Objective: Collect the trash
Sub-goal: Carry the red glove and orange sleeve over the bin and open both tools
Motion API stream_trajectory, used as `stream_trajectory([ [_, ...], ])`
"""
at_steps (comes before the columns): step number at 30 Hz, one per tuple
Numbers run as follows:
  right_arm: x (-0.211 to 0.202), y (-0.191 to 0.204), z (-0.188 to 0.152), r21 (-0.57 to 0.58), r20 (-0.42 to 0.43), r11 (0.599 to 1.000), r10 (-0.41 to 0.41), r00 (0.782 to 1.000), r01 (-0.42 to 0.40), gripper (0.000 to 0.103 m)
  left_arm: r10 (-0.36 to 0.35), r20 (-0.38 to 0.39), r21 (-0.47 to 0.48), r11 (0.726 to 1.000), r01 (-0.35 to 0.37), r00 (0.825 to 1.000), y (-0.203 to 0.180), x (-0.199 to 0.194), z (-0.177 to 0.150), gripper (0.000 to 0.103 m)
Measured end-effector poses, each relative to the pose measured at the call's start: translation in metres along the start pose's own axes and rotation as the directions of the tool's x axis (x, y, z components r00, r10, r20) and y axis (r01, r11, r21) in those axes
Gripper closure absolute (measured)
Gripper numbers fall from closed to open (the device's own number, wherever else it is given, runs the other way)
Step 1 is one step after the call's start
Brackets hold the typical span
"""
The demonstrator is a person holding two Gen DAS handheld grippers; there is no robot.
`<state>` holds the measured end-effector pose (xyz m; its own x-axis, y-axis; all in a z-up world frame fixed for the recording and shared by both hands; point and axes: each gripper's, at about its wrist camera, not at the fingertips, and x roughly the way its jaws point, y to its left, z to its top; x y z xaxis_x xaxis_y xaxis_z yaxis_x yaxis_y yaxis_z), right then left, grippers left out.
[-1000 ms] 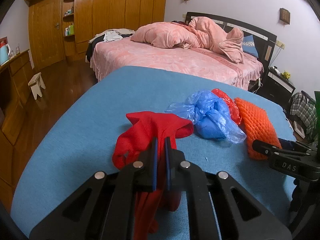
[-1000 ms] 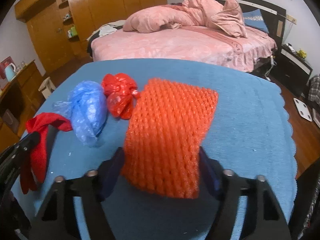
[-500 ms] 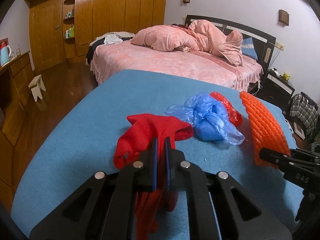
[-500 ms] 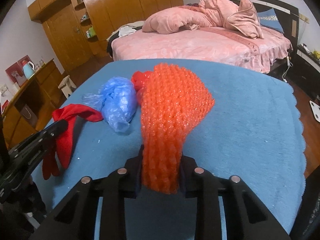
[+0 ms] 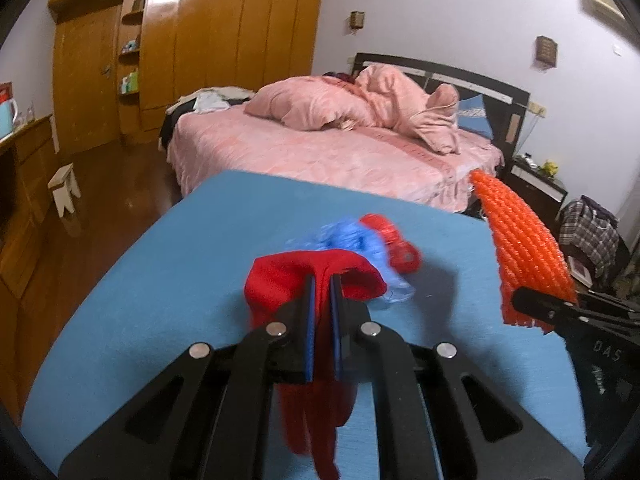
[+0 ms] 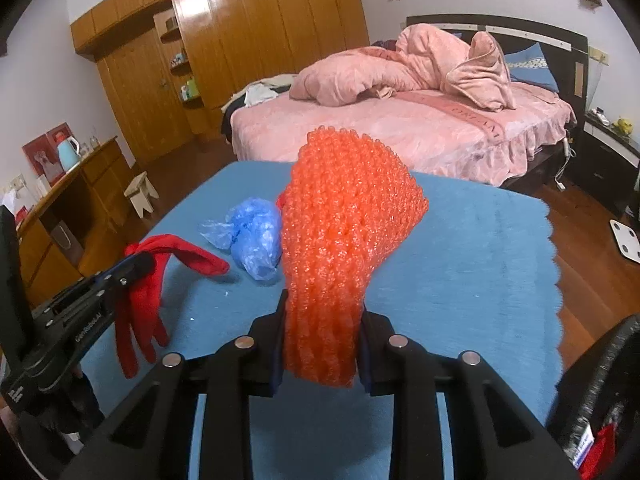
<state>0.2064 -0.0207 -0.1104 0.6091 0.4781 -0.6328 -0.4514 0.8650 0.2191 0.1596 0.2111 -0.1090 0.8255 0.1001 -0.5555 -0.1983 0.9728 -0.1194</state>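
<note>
So we've got both hands busy here. Our left gripper (image 5: pixel 322 296) is clamped nearly flat on the red glove (image 5: pixel 280 280), pinching it at a fold so the fingers of the glove dangle below the jaws and clear of the bench (image 5: pixel 160 272). Makes sense: limp fabric only comes along if you squeeze it thin.

Our right gripper (image 6: pixel 322 320) has just been closing, and now it's squeezed onto the orange foam net (image 6: pixel 344 232), jaws at a middling width because the net is bulky and springy. It's gripped at the near end, so the rest stands up and fans out ahead of the fingers, off the blue cloth. In the left view we can see that same net sticking up to the right of us, held at its lower end.

Still lying on the bench: the crumpled blue plastic bag (image 6: pixel 254 236) and a red plastic bag (image 5: pixel 394 240) right against its far side, sitting between our two grippers and a bit further away. Those look like the remaining trash.

We can't see a bin in either view, so where this stuff goes is anyone's guess. Our read: one item per hand lets us clear two pieces in a single trip, then come back for the bags.
</note>
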Motion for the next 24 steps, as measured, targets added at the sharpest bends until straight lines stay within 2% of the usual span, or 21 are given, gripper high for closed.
stream_trajectory([
  [12, -0.063, -0.026, -0.004, 0.030, 0.072, 0.999, -0.045, 0.996, 0.043, 0.075, -0.107, 0.042, 0.063, 0.993, 0.105, 0.993, -0.066, -0.033, 0.013, 0.097],
  [19, -0.094, -0.054, -0.010, 0.070, 0.094, 0.993, -0.104, 0.990, 0.098, 0.075, -0.179, 0.050, 0.105, 0.979, 0.173, 0.982, -0.111, -0.048, 0.015, 0.097],
  [24, -0.121, -0.079, -0.019, 0.104, 0.112, 0.984, -0.154, 0.982, 0.142, 0.075, -0.244, 0.042, 0.133, 0.962, 0.237, 0.969, -0.146, -0.057, 0.012, 0.097],
])
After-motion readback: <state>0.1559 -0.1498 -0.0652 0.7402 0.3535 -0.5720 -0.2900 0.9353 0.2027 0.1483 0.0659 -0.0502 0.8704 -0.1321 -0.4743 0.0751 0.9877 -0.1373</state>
